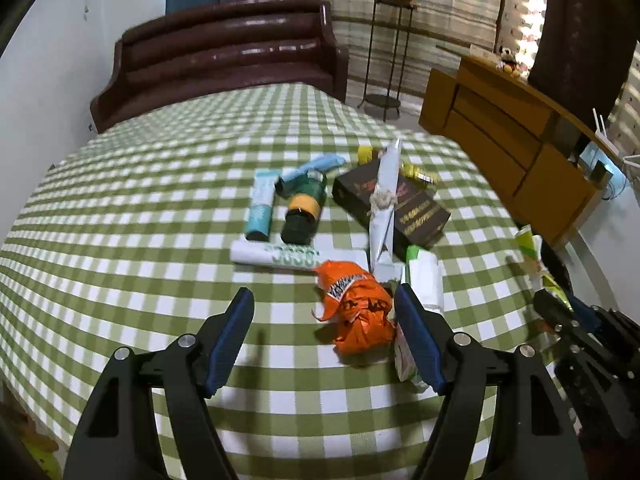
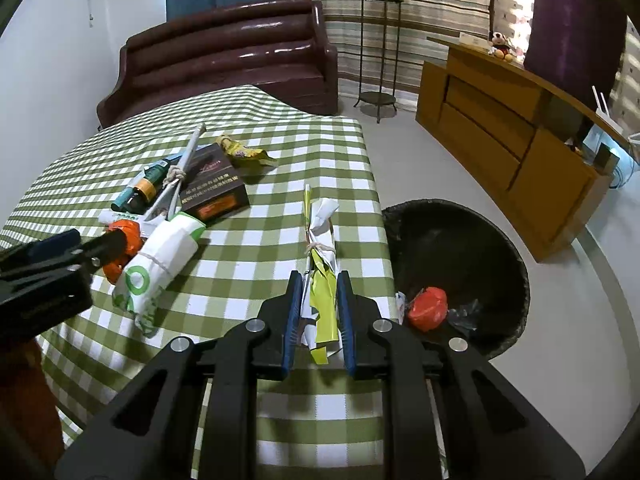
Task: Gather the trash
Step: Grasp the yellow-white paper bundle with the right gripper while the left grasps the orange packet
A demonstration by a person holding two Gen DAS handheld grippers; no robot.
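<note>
Right gripper (image 2: 319, 312) clamped on yellow-white tied wrapper bundle (image 2: 322, 264), lower centre, near table edge beside black bin (image 2: 460, 248) at right, likely for dropping. Left gripper (image 1: 324, 336) wide apart, empty, orange wrapper (image 1: 360, 312) between fingers.

Trash lies clustered on the table (image 2: 248, 240); the box (image 2: 212, 194) sits behind the knotted wrapper (image 2: 162, 264), and the bin (image 2: 460, 240) stands right of the table's edge.
</note>
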